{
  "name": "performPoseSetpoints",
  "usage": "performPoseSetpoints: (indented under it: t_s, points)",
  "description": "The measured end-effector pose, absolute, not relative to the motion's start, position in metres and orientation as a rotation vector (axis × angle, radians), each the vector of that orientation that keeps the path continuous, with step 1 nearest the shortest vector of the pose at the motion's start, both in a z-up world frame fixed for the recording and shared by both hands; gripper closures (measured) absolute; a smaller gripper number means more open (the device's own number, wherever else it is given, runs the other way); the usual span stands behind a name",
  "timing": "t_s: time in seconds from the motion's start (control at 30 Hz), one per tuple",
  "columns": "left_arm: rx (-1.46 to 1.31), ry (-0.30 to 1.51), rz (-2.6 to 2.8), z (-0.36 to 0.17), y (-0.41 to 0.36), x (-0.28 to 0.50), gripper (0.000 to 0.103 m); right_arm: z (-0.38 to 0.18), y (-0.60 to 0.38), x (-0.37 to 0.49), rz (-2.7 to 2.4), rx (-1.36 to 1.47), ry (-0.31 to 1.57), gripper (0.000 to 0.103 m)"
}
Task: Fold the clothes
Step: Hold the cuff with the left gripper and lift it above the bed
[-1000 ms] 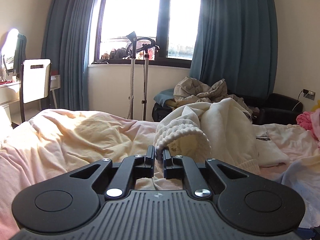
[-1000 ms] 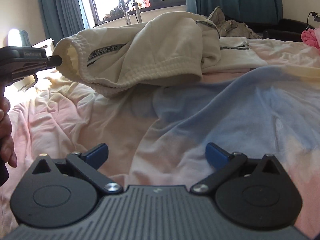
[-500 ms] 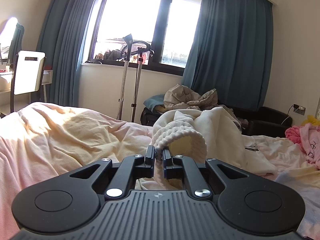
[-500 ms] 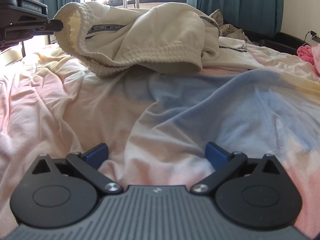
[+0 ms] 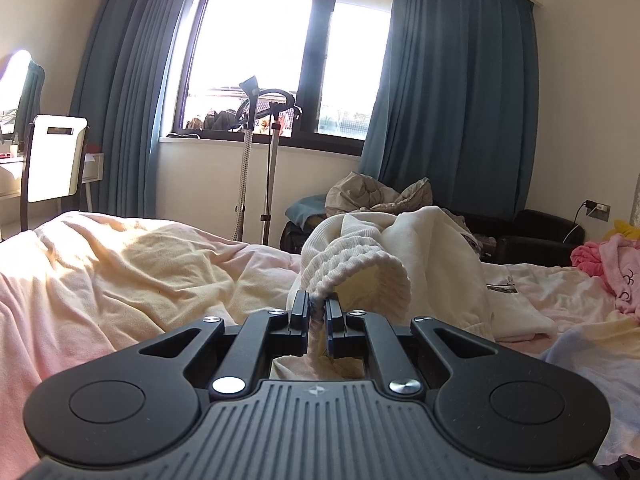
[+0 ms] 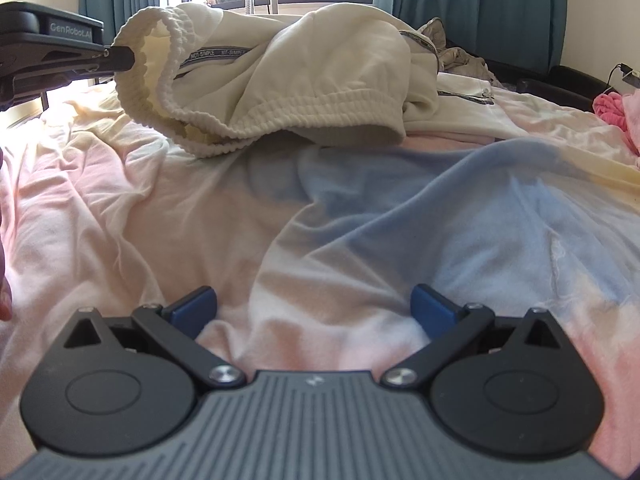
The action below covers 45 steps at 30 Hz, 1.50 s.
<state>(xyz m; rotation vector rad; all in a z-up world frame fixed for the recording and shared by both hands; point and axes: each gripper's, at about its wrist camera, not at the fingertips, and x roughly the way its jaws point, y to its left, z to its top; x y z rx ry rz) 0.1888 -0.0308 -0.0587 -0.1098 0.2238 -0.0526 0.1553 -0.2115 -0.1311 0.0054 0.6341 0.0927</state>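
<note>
A cream garment with a ribbed elastic waistband (image 5: 424,256) lies bunched on the bed. My left gripper (image 5: 317,312) is shut on the waistband's edge and holds it lifted. The right wrist view shows the same garment (image 6: 304,76) with a grey printed stripe, and the left gripper (image 6: 120,58) pinching its band at the upper left. My right gripper (image 6: 314,306) is open and empty, low over the bedcover, well in front of the garment.
The bed has a rumpled pink, yellow and blue cover (image 6: 400,208). Pink clothes (image 5: 608,256) lie at the right. A clothes steamer stand (image 5: 272,148), a chair (image 5: 54,160), a clothes pile (image 5: 376,196) and a dark armchair (image 5: 536,232) stand beyond the bed.
My left gripper has pulled the waistband a little higher and toward me. My right gripper has stayed open and moved slightly closer to the garment.
</note>
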Motion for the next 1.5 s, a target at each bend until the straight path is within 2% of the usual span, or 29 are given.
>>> performPoseSetpoints:
  t_s: [1.2, 1.5]
  points:
    - [-0.103, 0.239, -0.051, -0.06, -0.036, 0.187, 0.093, -0.131, -0.211, 0.155, 0.094, 0.005, 0.632, 0.0]
    - [-0.205, 0.257, -0.028, -0.053, -0.014, 0.196, 0.094, -0.132, -0.212, 0.154, 0.093, 0.007, 0.627, 0.0]
